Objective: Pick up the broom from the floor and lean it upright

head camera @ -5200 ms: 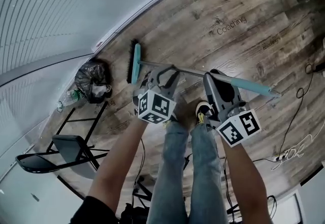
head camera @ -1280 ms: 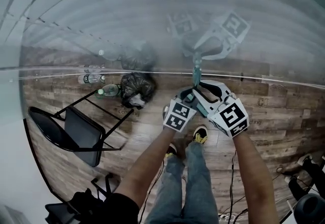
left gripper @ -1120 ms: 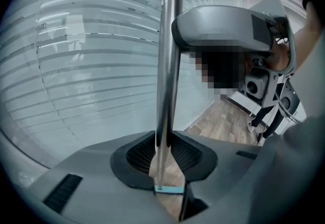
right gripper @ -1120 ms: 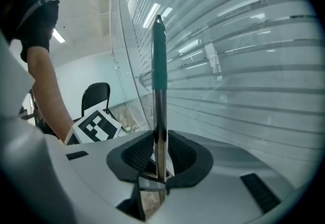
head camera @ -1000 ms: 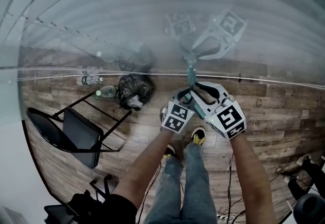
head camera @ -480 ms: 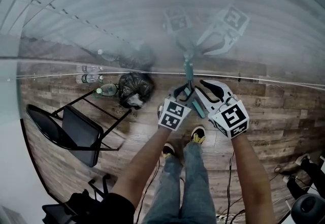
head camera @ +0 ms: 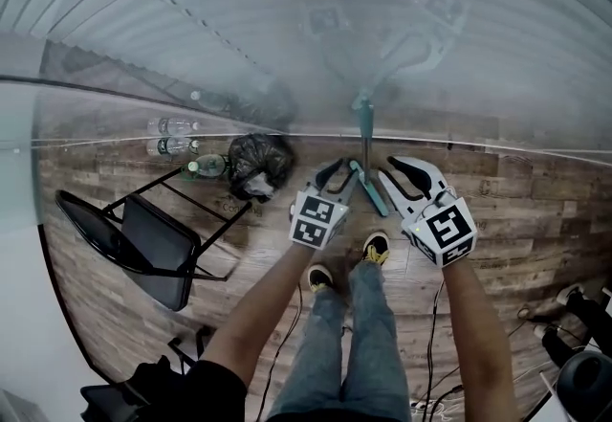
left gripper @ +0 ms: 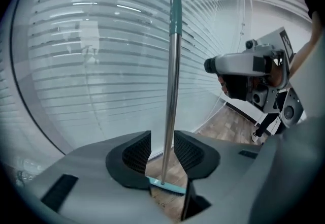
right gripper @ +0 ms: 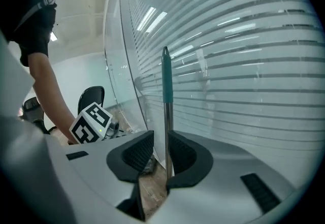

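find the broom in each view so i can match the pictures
Head view: broom at centre, standing at the striped glass wall.
Left gripper view: centre, shaft running bottom to top.
Right gripper view: centre, upright, teal grip on top.
Shared landmark: that striped glass wall behind it.

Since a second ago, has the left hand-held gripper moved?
Yes: the left hand-held gripper backed left off the broom; jaws have just been opening, clear of its handle.
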Demonstrator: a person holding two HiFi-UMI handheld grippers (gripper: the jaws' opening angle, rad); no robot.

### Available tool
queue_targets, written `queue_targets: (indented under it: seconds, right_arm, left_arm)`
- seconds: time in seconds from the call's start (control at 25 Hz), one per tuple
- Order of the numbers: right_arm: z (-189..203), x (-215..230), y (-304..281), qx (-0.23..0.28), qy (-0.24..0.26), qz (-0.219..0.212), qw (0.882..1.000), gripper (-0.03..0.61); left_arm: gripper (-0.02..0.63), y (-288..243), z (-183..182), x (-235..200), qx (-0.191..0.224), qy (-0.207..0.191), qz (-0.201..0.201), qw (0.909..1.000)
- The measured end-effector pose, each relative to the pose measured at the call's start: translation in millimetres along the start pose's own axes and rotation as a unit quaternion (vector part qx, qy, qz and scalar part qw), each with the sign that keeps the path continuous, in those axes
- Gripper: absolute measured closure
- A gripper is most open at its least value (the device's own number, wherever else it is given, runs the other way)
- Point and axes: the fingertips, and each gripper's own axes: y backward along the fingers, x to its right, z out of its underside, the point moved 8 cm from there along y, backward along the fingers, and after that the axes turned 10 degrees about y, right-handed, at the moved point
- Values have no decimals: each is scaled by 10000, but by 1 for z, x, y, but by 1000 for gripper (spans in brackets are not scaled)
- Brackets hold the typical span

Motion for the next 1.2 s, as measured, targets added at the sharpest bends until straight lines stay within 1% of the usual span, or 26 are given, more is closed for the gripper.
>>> queue_targets:
  seconds: [0.12, 0.24, 0.44, 0.52, 0.64, 0.76, 0.88, 1.0, 1.12, 1.2]
  right_arm:
    - [-13, -13, 24, 122, -64, 132, 9998, 483]
    - [-35, -30, 49, 323, -100, 303, 9990, 483]
    - [-71, -61, 89, 520, -24, 450, 9976, 483]
    - [-90, -74, 102, 591, 10, 531, 9968, 483]
    - [-116, -104, 127, 663, 220, 563, 9960, 483]
    - [-146, -133, 159, 687, 387, 618, 9950, 483]
    - [-180, -163, 192, 757, 457, 705, 9936, 493]
    - [-211, -193, 227, 828, 689, 772, 9912, 508]
    - [-240, -218, 263, 861, 886, 883, 9884, 523]
    - [-258, -235, 286, 908, 1011, 982, 9858, 540]
  left_arm:
    - [474, 34, -6, 5, 312, 120, 15, 9994]
    - [474, 72, -13, 15, 570, 72, 104, 9983]
    - [474, 136, -28, 45, 1033, 72, 327, 9941]
    - [474, 165, -36, 55, 1218, -17, 343, 9920]
    - [528, 217, -36, 73, 1338, -306, 244, 9902]
    - [562, 271, -37, 98, 1467, -538, 354, 9871]
    - [577, 325, -41, 117, 1620, -457, 463, 9846]
    - [588, 374, -44, 133, 1814, -365, 590, 9810]
    - [591, 411, -43, 146, 1891, -148, 745, 9790]
    - [592, 433, -43, 155, 1953, -107, 822, 9772]
